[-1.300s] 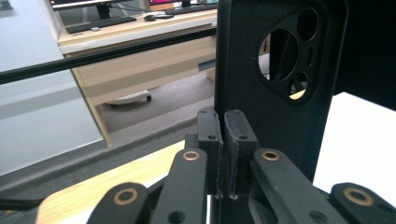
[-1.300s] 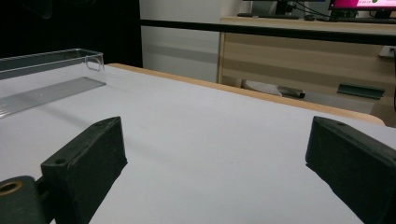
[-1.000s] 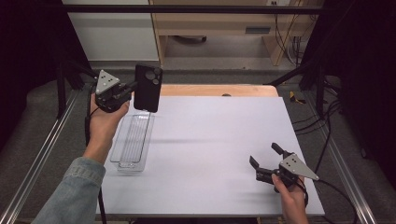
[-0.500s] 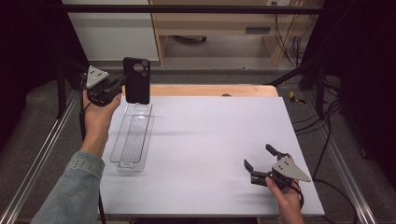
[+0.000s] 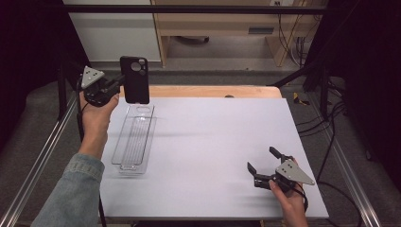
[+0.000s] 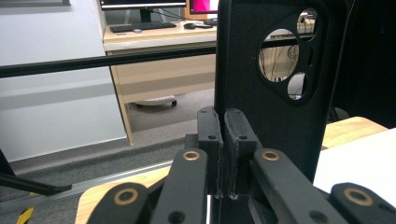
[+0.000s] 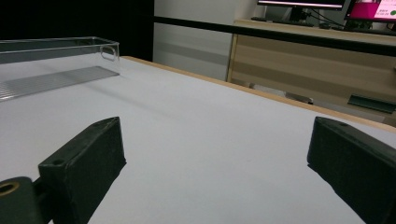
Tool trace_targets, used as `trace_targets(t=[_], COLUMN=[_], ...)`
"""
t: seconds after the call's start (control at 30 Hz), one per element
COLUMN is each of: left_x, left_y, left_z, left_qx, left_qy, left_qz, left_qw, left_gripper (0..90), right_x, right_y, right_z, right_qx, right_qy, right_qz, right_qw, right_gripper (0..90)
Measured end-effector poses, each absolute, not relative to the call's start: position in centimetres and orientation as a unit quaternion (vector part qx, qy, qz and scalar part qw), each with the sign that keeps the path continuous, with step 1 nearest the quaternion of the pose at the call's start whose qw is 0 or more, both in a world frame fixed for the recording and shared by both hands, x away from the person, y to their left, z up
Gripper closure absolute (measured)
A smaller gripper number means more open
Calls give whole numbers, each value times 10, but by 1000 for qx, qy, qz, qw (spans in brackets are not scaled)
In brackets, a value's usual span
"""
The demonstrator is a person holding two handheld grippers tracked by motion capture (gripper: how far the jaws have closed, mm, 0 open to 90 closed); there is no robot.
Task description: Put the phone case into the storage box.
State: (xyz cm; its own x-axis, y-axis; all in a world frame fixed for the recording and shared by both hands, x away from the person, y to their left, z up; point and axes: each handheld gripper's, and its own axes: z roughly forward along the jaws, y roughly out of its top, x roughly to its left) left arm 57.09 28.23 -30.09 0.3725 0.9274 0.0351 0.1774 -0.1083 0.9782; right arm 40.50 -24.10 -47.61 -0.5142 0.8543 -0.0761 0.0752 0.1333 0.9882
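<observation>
Heads up – your left gripper [image 5: 118, 86] is pinched tight on just the edge of the phone case [image 5: 135, 79], upright above the clear tray [image 5: 124, 161] – one wobble and it'll probably pivot out.

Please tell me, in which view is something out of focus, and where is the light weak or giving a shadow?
Left gripper view: the near jaws and phone case look soft. High view: dark surroundings, bright table, faint shadow beside the clear tray. Right gripper view: jaw shadows on the table.
</observation>
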Motion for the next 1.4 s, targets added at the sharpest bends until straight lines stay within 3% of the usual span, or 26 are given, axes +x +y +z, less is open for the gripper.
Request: trace_targets(t=[1.4], left_x=[600], left_y=[282], left_z=[-318], left_qx=[653], left_qy=[432], left_qz=[353], left_qw=[513], left_gripper=[862], right_x=[403], right_y=[-236], right_z=[-475], right_qx=[341], right_qy=[669], right_qz=[562], right_qw=[347], right_gripper=[41])
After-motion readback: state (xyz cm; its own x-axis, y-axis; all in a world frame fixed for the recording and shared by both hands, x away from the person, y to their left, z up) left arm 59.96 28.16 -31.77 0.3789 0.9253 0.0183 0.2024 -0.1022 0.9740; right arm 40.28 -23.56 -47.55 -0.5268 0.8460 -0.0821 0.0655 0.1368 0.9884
